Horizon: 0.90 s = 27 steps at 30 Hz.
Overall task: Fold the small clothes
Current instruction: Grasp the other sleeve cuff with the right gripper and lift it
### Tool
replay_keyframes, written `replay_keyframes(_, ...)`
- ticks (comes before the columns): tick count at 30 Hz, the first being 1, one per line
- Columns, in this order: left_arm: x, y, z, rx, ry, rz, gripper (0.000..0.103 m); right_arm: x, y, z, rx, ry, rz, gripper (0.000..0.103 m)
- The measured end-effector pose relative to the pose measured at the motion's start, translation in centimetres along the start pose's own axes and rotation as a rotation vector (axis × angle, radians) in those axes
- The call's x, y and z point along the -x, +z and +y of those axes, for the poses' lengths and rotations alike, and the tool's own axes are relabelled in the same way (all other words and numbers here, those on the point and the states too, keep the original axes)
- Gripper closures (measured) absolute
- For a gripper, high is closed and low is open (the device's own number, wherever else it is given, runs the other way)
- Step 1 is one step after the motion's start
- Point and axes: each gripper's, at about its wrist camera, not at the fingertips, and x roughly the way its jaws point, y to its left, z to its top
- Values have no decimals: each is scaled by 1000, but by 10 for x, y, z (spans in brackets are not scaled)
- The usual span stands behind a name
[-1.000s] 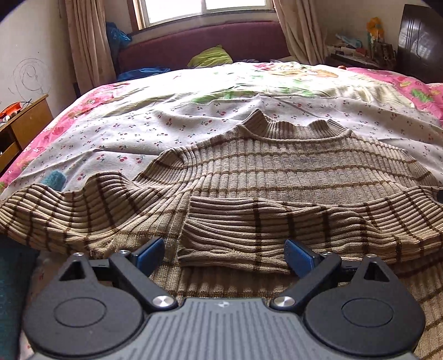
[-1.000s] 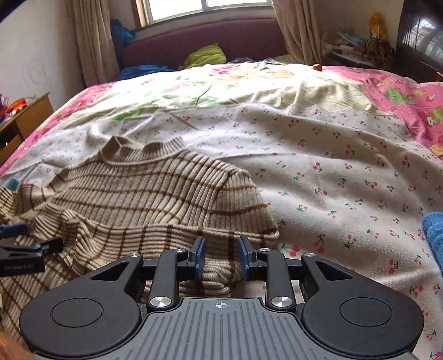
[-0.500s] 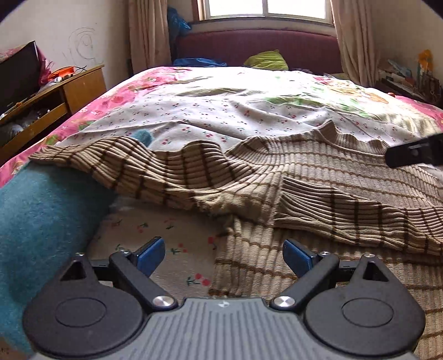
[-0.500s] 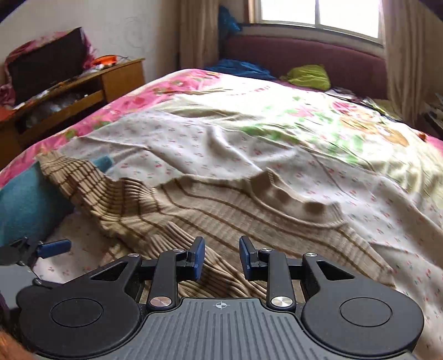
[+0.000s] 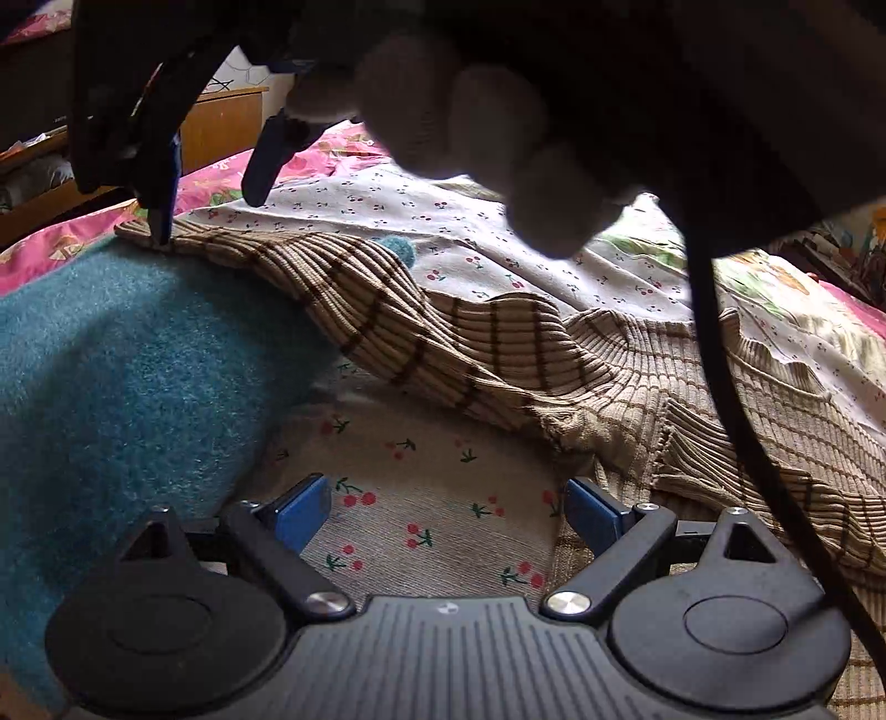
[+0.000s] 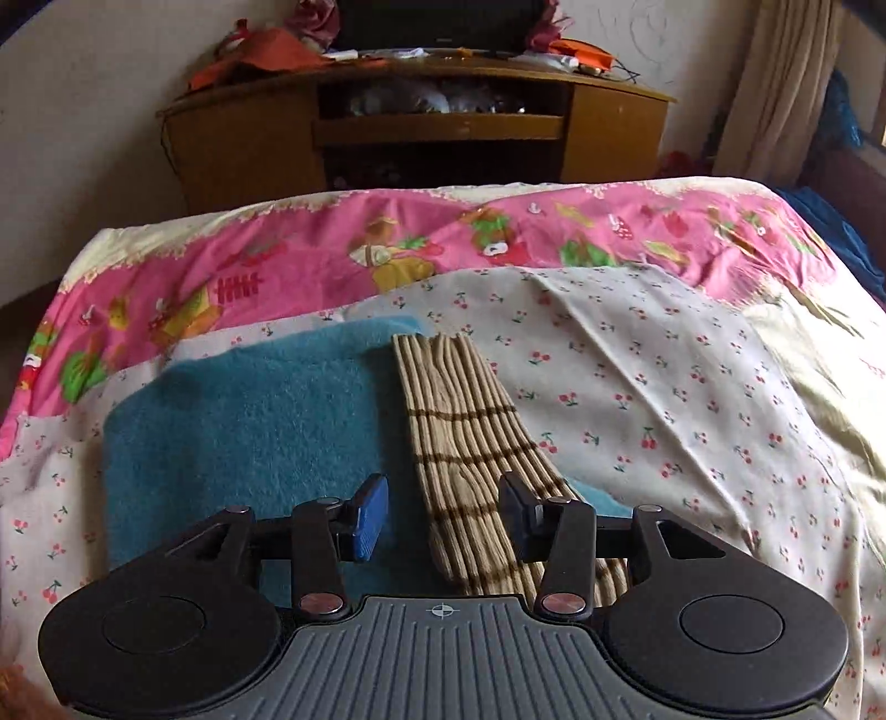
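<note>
With the striped sweater's sleeve [image 6: 470, 443] lying across the teal cloth [image 6: 249, 421] on the bed [image 6: 664, 387], right gripper [image 6: 443, 518] jaws, just opening, straddle it unpressed. Left gripper [image 5: 448, 504] wide open, empty (over bare sheet). Grip near the cuff, then fold inward, keeping it flat.

No legible text, label, brand or number found in either view. Only sign noted: small crosshair mark [image 6: 441, 611] moulded on grey ribbed gripper housing [image 6: 443, 659], right wrist view; similar pale mark [image 5: 444, 607] on matching housing, left wrist view, too blurred to read. Faint scribbles on pale wall [image 6: 637, 22], illegible.
</note>
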Motion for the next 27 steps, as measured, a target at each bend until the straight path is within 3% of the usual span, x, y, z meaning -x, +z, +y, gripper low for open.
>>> replay_keyframes(4, -4, 1, 18, 67, -5, 11, 4, -30, 11, 11, 5, -52, 39, 61)
replay_keyframes(6, -2, 0, 19, 74, -11, 0, 5, -29, 11, 8, -39, -73, 36, 73)
replay_keyframes(8, -1, -2, 17, 68, -14, -11, 5, -17, 10, 2, -64, -110, 23, 94)
replay_keyframes(12, 2, -3, 10, 37, -8, -36, 5, 36, -4, -28, -195, -141, -75, 103)
replay_keyframes(17, 7, -6, 0, -2, -16, -71, 5, 146, -63, -78, -429, -186, -257, 103)
replay_keyframes(20, 11, -8, -15, -59, -17, -87, 5, 183, -101, -99, -501, -231, -282, 103)
replay_keyframes(23, 10, -12, -26, -99, 6, -85, 5, 171, -104, -96, -461, -209, -228, 92)
replay_keyframes(27, 9, -9, -20, -59, -17, -69, 5, 113, -68, -65, -329, -128, -136, 90)
